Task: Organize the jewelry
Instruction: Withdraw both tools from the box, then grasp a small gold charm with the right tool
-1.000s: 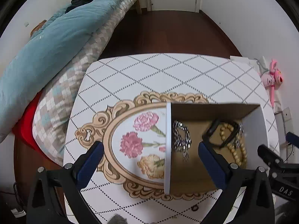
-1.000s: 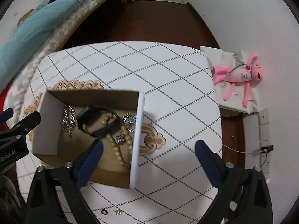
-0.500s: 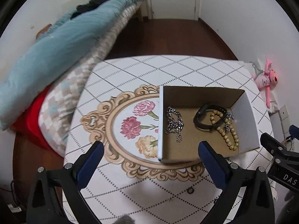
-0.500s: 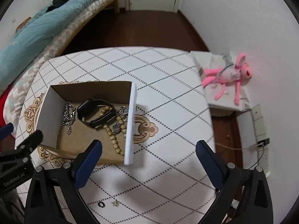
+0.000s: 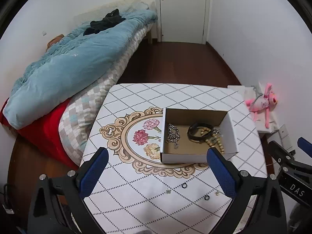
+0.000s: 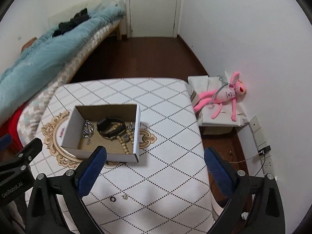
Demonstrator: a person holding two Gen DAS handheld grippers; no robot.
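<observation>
An open white cardboard box (image 5: 231, 134) (image 6: 137, 132) stands on the patterned table. Inside it lie a silver chain (image 5: 172, 135) (image 6: 87, 129), a black band (image 5: 198, 133) (image 6: 109, 127) and a beaded bracelet (image 5: 216, 146) (image 6: 124, 144). Small black rings (image 5: 184, 185) (image 6: 112, 199) and a small gold piece (image 5: 217, 193) (image 6: 124, 196) lie loose on the table near the front edge. My left gripper (image 5: 158, 172) is open and empty, held above and in front of the box. My right gripper (image 6: 155, 172) is open and empty, to the right of the box.
The table (image 5: 136, 105) (image 6: 165, 117) has a white diamond-pattern cloth with a floral medallion. A bed with a blue duvet (image 5: 74, 62) runs along its left. A pink plush toy (image 6: 224, 97) lies on a white box by the right wall. A door (image 5: 183, 9) is at the back.
Both grippers have pulled back and up from the box, so the box looks smaller and the room and the loose rings near the front edge have come into view.
</observation>
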